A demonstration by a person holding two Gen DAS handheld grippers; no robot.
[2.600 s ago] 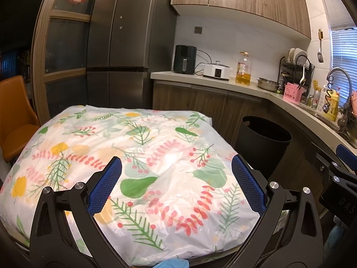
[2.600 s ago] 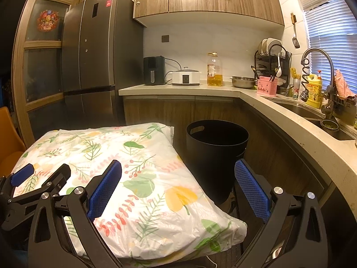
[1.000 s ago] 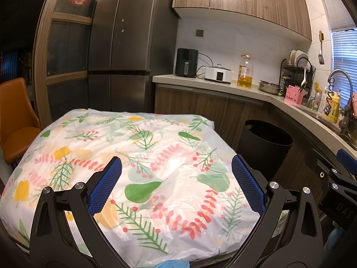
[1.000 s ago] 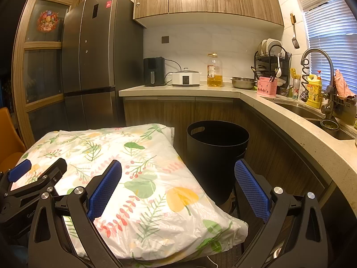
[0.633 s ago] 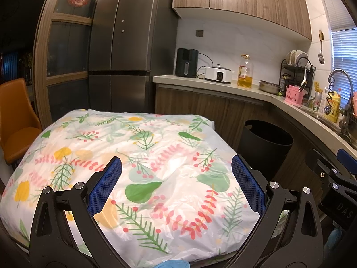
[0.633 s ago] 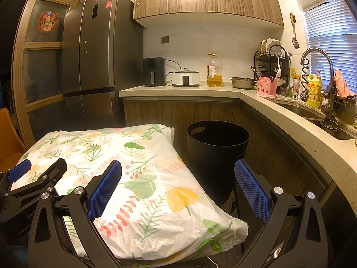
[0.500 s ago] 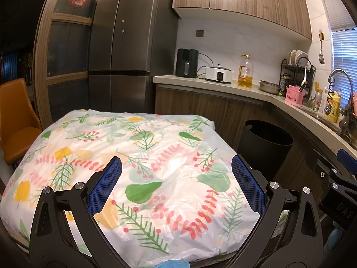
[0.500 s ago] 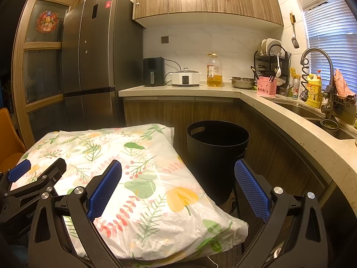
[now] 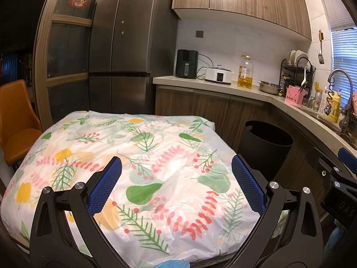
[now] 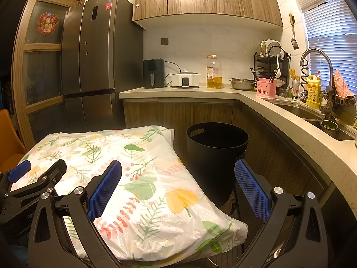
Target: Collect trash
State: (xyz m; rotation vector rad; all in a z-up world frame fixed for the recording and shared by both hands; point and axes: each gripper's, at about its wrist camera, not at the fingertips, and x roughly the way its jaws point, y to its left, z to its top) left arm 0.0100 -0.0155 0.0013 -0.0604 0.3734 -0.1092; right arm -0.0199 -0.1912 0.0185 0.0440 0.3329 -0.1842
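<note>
the left gripper point(image 9: 176, 179) hangs over the flowered table cover point(image 9: 138, 156) with its blue pads spread wide and nothing between them. the right gripper point(image 10: 178, 184) is spread just as wide and empty, poised past the table's right edge, one pad over the cloth and the other over the gap toward the cabinets.

the black trash bin point(image 10: 217, 154) stands on the floor just beside the table's far right corner, mouth open, a handle slot cut near its rim. between the table's edge and the curved counter point(image 10: 290, 120) runs a narrow lane of floor, and the bin sits at the far end of it. an orange chair point(image 9: 16, 120) crowds the table's left side.

only the right view shows the sink point(image 10: 323, 122) and the table's near right corner hanging off in loose plastic folds. the left view takes in the whole tabletop, bare of any litter, and a scrap of blue at the bottom edge, too cropped to tell what.
</note>
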